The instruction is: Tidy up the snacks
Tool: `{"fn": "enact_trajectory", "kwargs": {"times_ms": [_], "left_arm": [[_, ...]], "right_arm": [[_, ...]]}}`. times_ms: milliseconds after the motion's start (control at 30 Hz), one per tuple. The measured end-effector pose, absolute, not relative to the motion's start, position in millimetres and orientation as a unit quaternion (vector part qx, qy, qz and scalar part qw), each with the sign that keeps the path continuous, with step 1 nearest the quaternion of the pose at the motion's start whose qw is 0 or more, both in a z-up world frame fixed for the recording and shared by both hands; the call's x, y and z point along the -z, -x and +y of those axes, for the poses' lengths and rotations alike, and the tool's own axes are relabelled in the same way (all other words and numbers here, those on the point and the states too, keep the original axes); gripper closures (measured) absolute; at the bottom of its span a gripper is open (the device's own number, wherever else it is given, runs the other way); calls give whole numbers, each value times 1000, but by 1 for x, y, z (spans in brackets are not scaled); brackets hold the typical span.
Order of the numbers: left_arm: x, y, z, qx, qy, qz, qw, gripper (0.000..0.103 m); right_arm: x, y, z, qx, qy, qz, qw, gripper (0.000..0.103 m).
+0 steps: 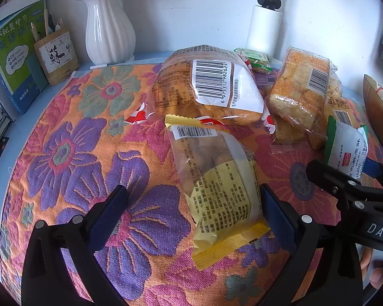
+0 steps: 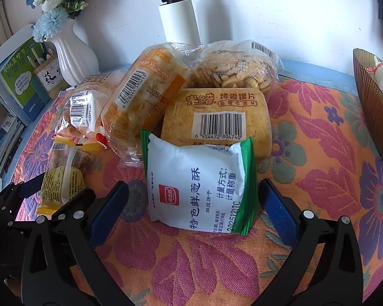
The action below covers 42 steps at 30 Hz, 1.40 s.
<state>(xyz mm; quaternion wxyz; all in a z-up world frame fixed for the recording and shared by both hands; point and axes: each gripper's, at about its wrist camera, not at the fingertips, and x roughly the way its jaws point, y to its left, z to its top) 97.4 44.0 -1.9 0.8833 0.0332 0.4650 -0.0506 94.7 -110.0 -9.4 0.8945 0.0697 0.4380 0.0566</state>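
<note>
The left gripper stood wide open over the flowered cloth on the tabletop, holding nothing. A yellow snack packet lay lengthwise between its fingers; the right finger seemed to be touching or nearly touching the wrapper, while the left one stood well clear. The right gripper was just as wide open and empty, with a white-and-green biscuit packet lying between its fingers and a gap on either side.

Beyond them sat the rest of the snacks, bunched in a loose heap toward the far side. A clear bag with a large barcode lay just past the yellow packet. To its right an orange-printed bag of cakes leaned against the others. A tan pack of toasted slices lay behind the white packet, with a clear bag of small crackers farther back. A small green packet peeked out by the wall. A ribbed brown basket stood at the far right edge and looked to hold something white, though I couldn't tell what. A white vase and a pen holder stood off at the far left.

As I judged it, the sorting had barely begun: neither packet was gripped, nothing was lined up or grouped, and nearly every snack lay in the pile.
</note>
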Motion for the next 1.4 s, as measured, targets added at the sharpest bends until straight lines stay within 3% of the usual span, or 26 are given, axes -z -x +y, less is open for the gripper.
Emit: {"fn": "enact_trajectory", "kwargs": {"times_ms": [1400], "left_arm": [[2,-98,43,51,-34,465,883,5]], "right_arm": [[4,-88,-118,-69,-98,425,897,4]]}}
